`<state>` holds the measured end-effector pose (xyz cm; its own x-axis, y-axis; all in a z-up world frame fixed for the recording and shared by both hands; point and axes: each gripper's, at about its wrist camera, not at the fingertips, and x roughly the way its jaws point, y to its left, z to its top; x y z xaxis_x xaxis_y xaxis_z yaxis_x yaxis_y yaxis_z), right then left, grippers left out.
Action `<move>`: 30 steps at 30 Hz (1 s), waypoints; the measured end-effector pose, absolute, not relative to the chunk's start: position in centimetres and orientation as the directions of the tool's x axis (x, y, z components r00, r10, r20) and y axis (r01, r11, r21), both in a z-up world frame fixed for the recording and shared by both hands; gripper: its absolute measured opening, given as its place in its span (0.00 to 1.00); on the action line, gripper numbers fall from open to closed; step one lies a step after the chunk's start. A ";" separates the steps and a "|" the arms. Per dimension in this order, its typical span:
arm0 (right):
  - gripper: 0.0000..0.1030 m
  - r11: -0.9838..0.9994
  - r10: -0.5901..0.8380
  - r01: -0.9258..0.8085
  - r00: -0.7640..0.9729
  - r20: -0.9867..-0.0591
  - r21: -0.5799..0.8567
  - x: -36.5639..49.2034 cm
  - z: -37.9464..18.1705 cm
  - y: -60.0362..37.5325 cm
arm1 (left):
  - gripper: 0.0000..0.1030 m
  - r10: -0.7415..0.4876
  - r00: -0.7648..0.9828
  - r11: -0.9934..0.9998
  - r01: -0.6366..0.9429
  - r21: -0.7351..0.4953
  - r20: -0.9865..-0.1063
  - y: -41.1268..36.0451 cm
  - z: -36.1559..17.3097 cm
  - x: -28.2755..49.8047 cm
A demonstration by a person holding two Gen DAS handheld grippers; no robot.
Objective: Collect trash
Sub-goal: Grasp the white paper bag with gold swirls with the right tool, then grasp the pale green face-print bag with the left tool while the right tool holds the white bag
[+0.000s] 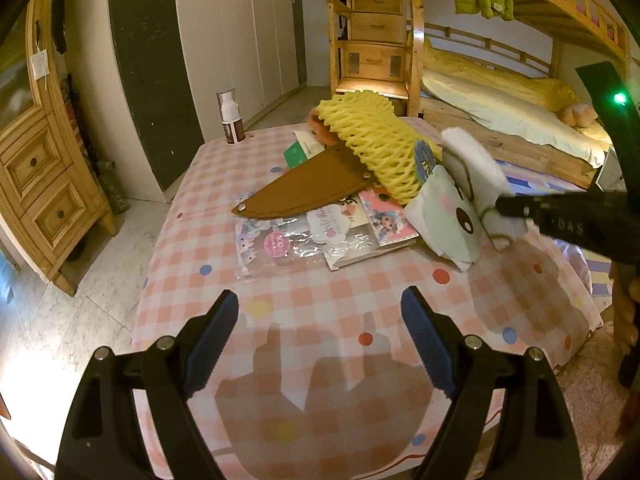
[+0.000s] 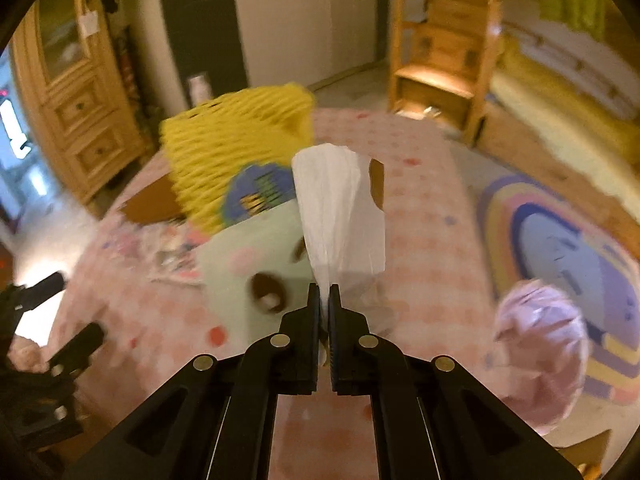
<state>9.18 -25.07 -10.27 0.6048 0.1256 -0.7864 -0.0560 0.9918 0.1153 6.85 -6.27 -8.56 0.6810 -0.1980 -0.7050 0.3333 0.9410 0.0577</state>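
My right gripper (image 2: 324, 292) is shut on a white tissue (image 2: 340, 208) and holds it above the checked table (image 2: 424, 216); in the left wrist view the right gripper (image 1: 500, 204) comes in from the right with the tissue (image 1: 472, 160). Under it lies a pale green tissue pack with a cartoon face (image 1: 448, 216) (image 2: 248, 256). A yellow foam net (image 1: 372, 136) (image 2: 236, 148), a brown sheath (image 1: 304, 188) and plastic wrappers (image 1: 288, 244) lie in the middle. My left gripper (image 1: 320, 320) is open and empty above the table's near part.
A spray bottle (image 1: 231, 118) stands at the table's far left corner. A pink plastic bag (image 2: 540, 352) hangs at the right, over a round rug (image 2: 568, 256). A bunk bed (image 1: 500, 108) lies right, wooden cabinets (image 1: 44, 184) left.
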 end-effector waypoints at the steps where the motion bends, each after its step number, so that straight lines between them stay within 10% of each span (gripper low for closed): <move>1: 0.04 0.986 0.162 -0.072 0.592 -0.790 0.148 8.8 -10.4 -24.8 | 0.79 -0.200 0.681 0.941 0.335 0.056 -0.704 -6.2 -8.5 6.8; 9: 0.04 0.935 0.350 -0.156 0.551 -0.757 0.319 5.2 -9.0 -22.9 | 0.79 -0.230 0.675 0.933 0.357 0.038 -0.701 -6.4 -8.3 6.3; 30: 0.04 0.988 0.042 0.075 0.718 -0.695 0.137 4.1 -7.2 -28.8 | 0.52 -0.367 0.514 0.893 0.428 -0.139 -0.775 -15.2 -11.8 11.8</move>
<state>4.11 -28.83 -7.23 0.7181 0.0420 -0.6946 0.0751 0.9877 0.1373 11.80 -15.17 -11.76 0.5142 -0.3673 -0.7750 0.4280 0.8930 -0.1392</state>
